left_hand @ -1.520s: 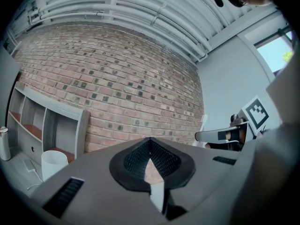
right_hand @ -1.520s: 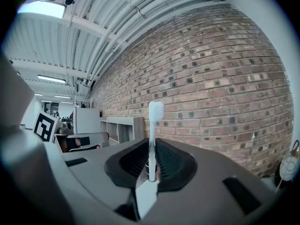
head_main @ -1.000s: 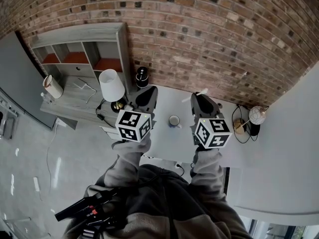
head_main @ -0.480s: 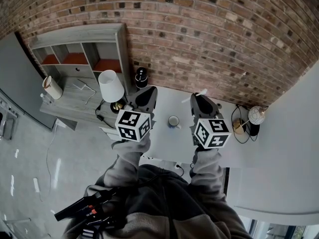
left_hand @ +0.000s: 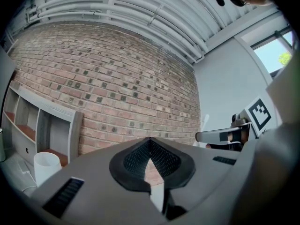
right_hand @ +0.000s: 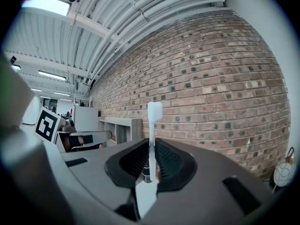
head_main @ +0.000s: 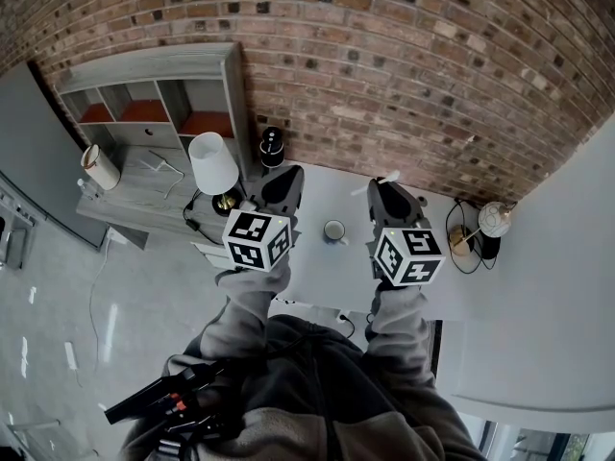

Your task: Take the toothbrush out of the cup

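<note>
While it stands upright, toothbrush (right_hand: 154, 112): clamped in the right hand-held gripper (right_hand: 150, 144), bristles above the jaws.
Right hand-held gripper jaws: closed on the brush's stem.
Left hand-held gripper (left_hand: 150, 145): jaws together, nothing between them.
Cup (head_main: 334, 230): on the tabletop (head_main: 329, 269), between the two hand-held grippers in the head view, apart from the toothbrush.

no readable text, labels or numbers

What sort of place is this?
Probably a loft-style office or studio: a bare red brick wall, exposed white ceiling pipes, and a grey wooden shelf unit.
</note>
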Demonstrator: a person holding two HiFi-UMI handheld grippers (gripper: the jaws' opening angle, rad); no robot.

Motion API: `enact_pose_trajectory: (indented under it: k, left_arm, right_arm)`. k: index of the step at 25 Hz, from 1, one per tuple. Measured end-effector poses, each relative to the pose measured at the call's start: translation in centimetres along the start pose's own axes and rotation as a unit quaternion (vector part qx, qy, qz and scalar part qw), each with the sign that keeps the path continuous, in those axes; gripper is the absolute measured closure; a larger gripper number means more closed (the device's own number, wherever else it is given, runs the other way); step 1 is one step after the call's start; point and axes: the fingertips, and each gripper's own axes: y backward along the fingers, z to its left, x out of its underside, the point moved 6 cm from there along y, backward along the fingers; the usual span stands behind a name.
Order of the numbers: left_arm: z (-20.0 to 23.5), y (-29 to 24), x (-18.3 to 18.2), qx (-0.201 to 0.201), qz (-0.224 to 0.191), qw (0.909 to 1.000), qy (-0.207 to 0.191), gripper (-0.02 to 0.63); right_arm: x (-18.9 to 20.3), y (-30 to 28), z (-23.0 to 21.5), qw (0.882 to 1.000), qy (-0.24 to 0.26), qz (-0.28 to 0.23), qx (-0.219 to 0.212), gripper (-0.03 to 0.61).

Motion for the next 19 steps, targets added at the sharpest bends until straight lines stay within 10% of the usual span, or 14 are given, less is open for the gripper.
enact_pose_trajectory:
  k: [19]
  left_arm:
    - [-0.57, -0.15, 0.69, 0.008, 0.007, 0.9999, 0.008, 0.609]
  right_arm:
    - [0.33, 0.75, -0.34, 1.0, -0.002, -0.001, 0.005, 0.534]
